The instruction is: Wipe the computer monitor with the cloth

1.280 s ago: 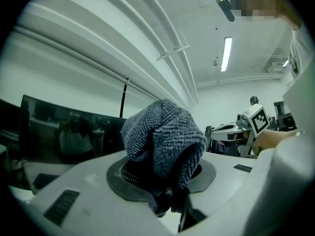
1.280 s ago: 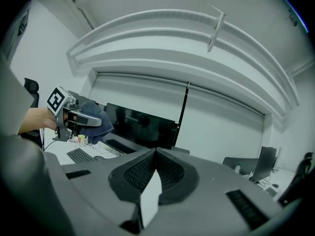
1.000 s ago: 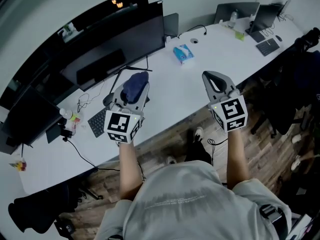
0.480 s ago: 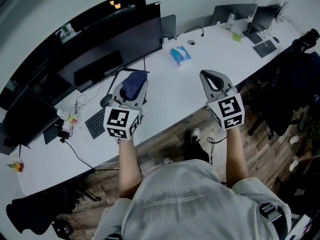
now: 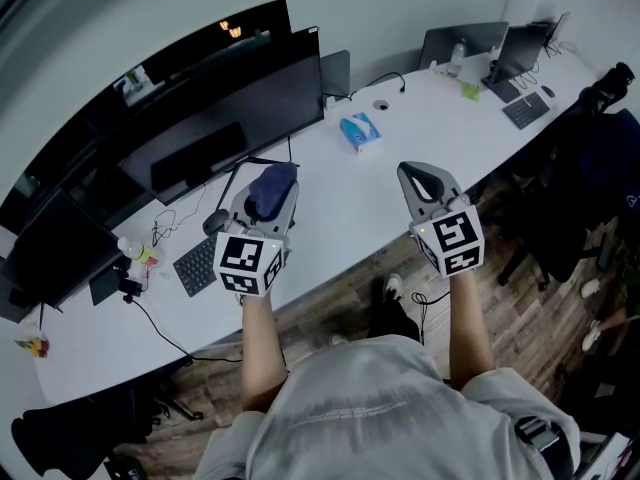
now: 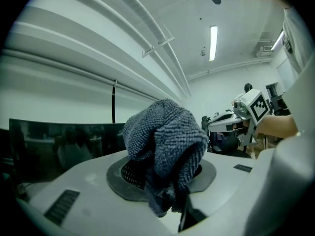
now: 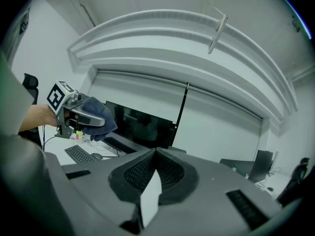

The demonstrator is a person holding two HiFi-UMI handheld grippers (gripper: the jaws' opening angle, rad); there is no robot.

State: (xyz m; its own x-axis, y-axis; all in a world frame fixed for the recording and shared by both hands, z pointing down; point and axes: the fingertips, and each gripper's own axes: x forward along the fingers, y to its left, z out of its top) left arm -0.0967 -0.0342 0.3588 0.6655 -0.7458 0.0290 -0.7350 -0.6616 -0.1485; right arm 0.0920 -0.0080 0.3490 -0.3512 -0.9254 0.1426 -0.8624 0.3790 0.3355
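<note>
Cloth | bunched in left gripper fingers | right gripper fingers together, empty | both forearms outstretched

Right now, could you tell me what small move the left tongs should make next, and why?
Probably carry the left tongs forward and up to the monitor. They are shut on the cloth, which bunches out past the tips, yet they hang over the desk, well short of the dark screen. The right tongs are shut and empty, so they can wait.
</note>
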